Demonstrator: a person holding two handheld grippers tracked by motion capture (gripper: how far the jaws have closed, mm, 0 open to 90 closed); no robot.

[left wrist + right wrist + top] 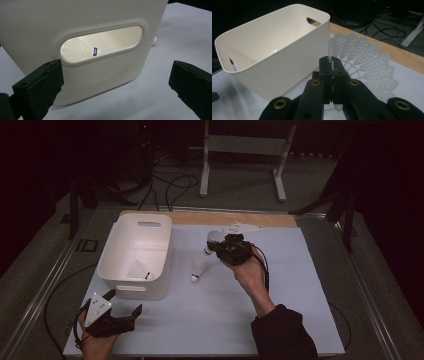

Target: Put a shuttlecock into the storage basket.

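Note:
A white plastic bin stands at the left of the table with one white shuttlecock lying inside; through the handle slot that shuttlecock appears in the left gripper view. A second shuttlecock lies on the table just right of the bin. My right gripper is lifted above the table's middle, shut on the feather skirt of a third shuttlecock; its jaws pinch the skirt's edge beside the bin. My left gripper stands open near the front left, facing the bin's near wall.
The table top is a pale mat with a wooden strip along its far edge. Behind the table, a white frame stand and dark cables are on the floor.

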